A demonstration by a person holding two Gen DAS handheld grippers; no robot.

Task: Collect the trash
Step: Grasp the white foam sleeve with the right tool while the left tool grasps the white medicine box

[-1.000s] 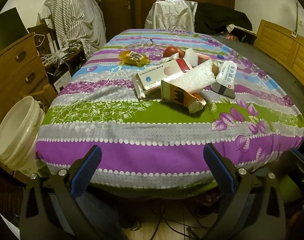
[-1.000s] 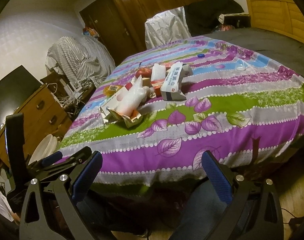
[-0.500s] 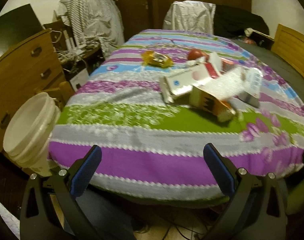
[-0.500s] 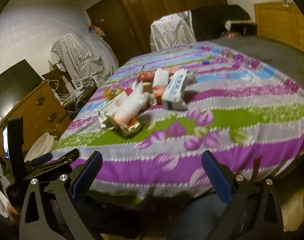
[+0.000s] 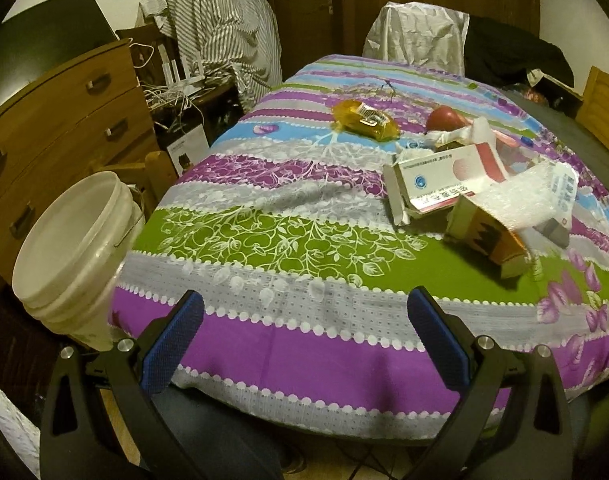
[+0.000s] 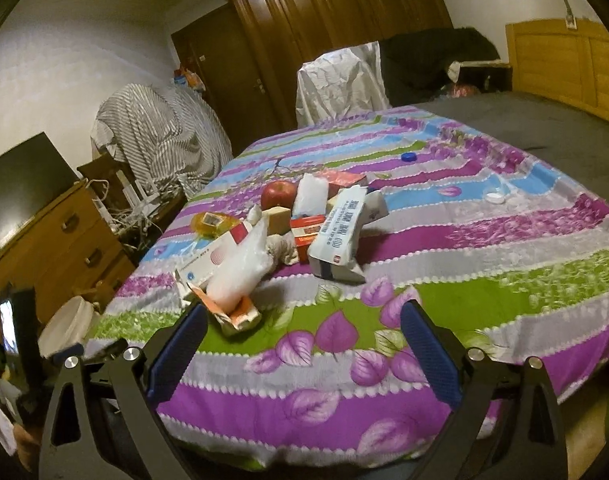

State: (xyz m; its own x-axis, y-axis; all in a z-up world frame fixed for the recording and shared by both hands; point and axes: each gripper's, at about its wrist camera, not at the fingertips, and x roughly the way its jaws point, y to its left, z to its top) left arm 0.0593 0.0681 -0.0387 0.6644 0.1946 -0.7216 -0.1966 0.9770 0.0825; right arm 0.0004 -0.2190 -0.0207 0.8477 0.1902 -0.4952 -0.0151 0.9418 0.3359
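A pile of trash lies on the striped bedspread (image 5: 288,240): a white and red carton (image 5: 444,176), a bubble-wrap bag (image 5: 524,196), an orange carton (image 5: 488,240) and a yellow wrapper (image 5: 364,120). My left gripper (image 5: 304,316) hangs open over the bed's near edge, holding nothing, with a white bucket (image 5: 72,248) to its left. My right gripper (image 6: 304,332) is wide, its jaws closing a little with nothing between them. Its left finger is close to the orange carton (image 6: 236,316). Behind that are the bubble-wrap bag (image 6: 244,268) and a wipes pack (image 6: 340,236).
A red apple (image 6: 278,194) sits at the back of the pile. A blue cap (image 6: 408,156) and a white lid (image 6: 495,198) lie farther right on the bed. A wooden dresser (image 5: 56,128) and tangled cables (image 5: 176,92) stand left of the bed.
The left gripper has swung left, so the bucket looks nearer and larger and the pile sits further right. The right gripper has moved in toward the pile, which now fills more of its view.
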